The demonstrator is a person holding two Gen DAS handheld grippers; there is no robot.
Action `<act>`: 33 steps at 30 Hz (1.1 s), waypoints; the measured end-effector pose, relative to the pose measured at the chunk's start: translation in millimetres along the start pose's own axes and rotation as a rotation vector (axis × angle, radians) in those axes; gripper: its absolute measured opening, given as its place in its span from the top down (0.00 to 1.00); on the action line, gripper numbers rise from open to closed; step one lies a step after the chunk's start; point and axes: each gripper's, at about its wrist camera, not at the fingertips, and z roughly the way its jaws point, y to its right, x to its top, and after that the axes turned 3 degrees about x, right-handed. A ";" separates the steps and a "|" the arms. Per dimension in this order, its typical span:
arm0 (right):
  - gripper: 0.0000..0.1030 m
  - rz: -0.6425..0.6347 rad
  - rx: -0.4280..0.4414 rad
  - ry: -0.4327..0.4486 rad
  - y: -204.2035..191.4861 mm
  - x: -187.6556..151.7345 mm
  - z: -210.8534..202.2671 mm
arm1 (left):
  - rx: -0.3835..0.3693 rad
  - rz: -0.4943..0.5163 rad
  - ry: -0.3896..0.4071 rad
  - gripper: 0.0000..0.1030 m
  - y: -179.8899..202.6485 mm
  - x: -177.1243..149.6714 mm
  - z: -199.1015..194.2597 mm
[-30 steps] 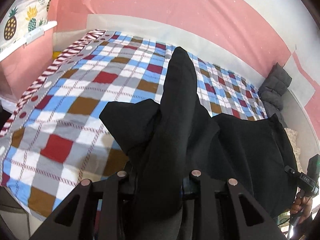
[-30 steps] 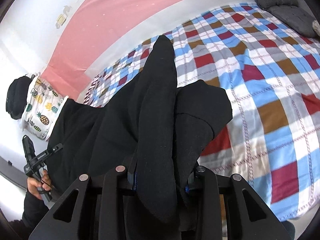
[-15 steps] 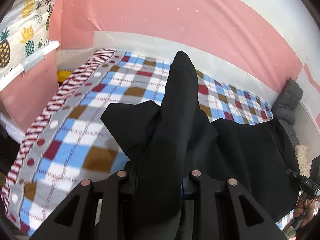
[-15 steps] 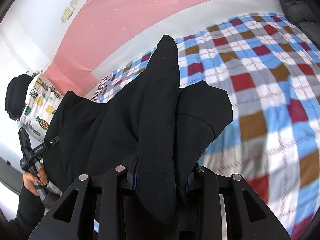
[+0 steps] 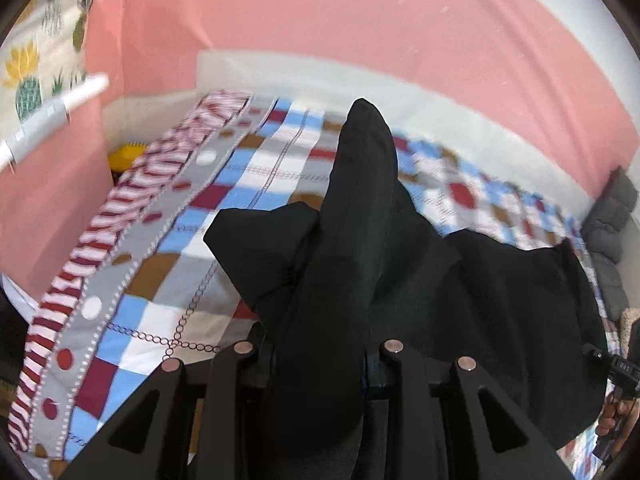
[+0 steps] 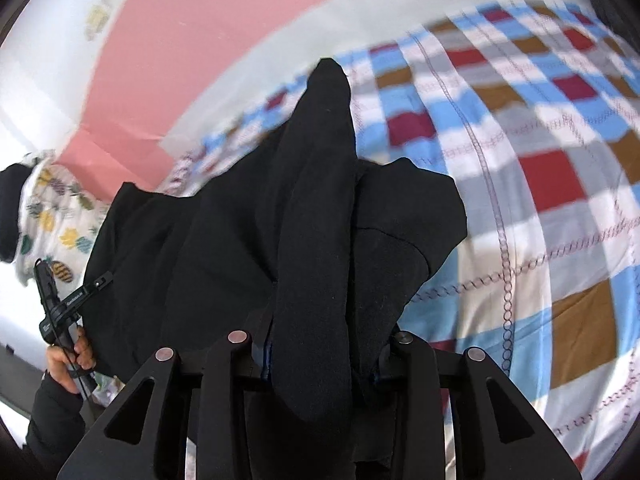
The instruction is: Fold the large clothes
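Observation:
A large black garment hangs stretched between my two grippers above a checked bedspread. My left gripper is shut on one edge of it; bunched black cloth stands up between the fingers and hides the tips. My right gripper is shut on the other edge of the black garment, with cloth draped over its fingers too. The right gripper also shows at the right edge of the left wrist view. The left gripper shows at the left of the right wrist view, in a hand.
The bedspread covers a bed against a pink and white wall. A dark grey padded jacket lies at the bed's far right. A pineapple-print cloth hangs at the left. A yellow object sits beside the bed's corner.
Both grippers have risen and tilted up with the garment held; the bed now looks further below and more wall shows. The views are motion-blurred.

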 end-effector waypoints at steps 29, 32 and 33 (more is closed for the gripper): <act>0.74 -0.167 -0.281 -0.003 -12.5 -5.9 11.8 | 0.067 0.007 -0.017 0.47 -20.7 -45.7 22.6; 0.74 -0.144 -0.270 0.006 -11.9 -6.0 1.6 | 0.063 -0.001 -0.011 0.47 -21.8 -47.0 20.7; 0.74 -0.146 -0.264 0.008 -13.5 -7.5 -4.3 | 0.057 -0.006 -0.005 0.47 -22.2 -47.8 14.7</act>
